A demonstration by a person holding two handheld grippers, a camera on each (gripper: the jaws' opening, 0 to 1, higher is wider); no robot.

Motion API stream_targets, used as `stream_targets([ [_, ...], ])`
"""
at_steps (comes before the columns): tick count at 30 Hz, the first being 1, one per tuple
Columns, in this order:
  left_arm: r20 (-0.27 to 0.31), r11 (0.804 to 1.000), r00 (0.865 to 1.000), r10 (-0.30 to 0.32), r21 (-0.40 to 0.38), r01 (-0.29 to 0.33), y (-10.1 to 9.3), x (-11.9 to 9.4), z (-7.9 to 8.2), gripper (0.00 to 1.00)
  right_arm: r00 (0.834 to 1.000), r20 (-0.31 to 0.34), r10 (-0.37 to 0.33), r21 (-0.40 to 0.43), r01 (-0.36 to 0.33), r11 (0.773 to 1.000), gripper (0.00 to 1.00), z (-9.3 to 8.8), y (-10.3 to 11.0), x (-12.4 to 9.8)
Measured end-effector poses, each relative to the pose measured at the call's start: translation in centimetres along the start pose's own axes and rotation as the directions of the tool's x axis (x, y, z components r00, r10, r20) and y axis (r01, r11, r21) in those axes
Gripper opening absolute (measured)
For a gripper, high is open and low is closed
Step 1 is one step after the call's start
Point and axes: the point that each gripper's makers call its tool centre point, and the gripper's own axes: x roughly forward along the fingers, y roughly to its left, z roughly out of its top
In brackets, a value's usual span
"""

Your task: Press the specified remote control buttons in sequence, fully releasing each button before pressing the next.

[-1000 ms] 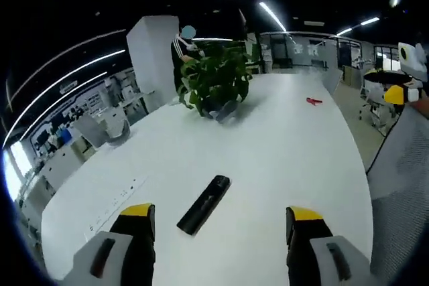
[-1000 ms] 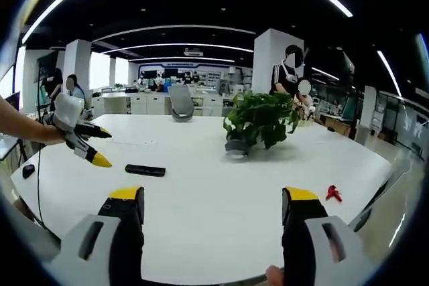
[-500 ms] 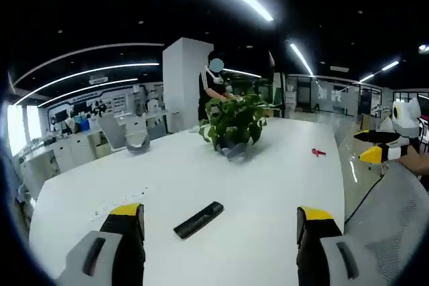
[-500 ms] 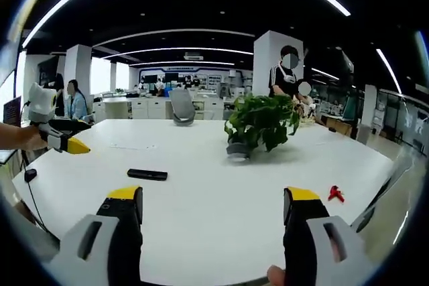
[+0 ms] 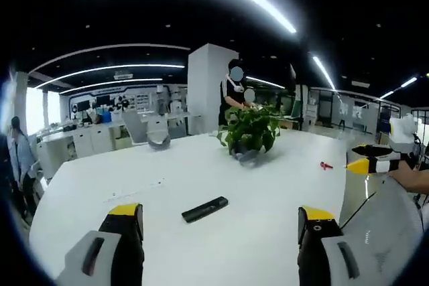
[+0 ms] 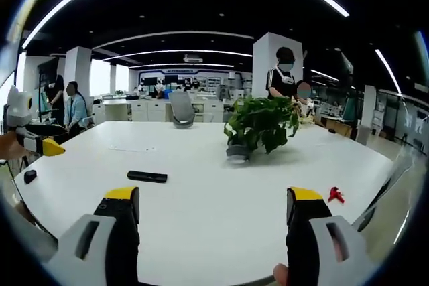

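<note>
A white table (image 6: 221, 185) is lying before me, carrying a black remote (image 6: 147, 177) at left, a potted plant (image 6: 260, 125) far, and a red clip (image 6: 335, 195) at right.

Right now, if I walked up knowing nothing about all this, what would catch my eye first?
Probably the leafy green potted plant standing mid-way along the big white oval table. Next, the slim black remote control lying flat on the bare tabletop nearer you. Then the yellow-tipped jaws of the left hand-held gripper and the right hand-held gripper, both open and held above the table's near edge, touching nothing.
</note>
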Motion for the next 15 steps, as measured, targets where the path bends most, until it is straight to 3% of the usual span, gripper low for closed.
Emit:
stream_targets([
  [4, -0.005, 1.000, 1.000, 0.027, -0.001, -0.027, -1.0, -1.3, -0.5, 1.00, 1.000, -0.007, 0.000, -0.002, 0.000, 1.000, 0.94, -0.1, -0.1, 0.0],
  [9, 0.010, 0.995, 0.999, 0.041, -0.091, -0.040, -2.3, -2.8, -1.3, 1.00, 1.000, 0.006, -0.003, 0.015, 0.003, 1.000, 0.94, 0.1, -0.3, -0.1],
  [15, -0.004, 0.992, 0.998, 0.068, -0.103, -0.068, -2.9, -4.2, -2.4, 1.00, 1.000, 0.009, 0.009, 0.018, -0.009, 1.000, 0.95, 0.1, 0.0, -0.1],
])
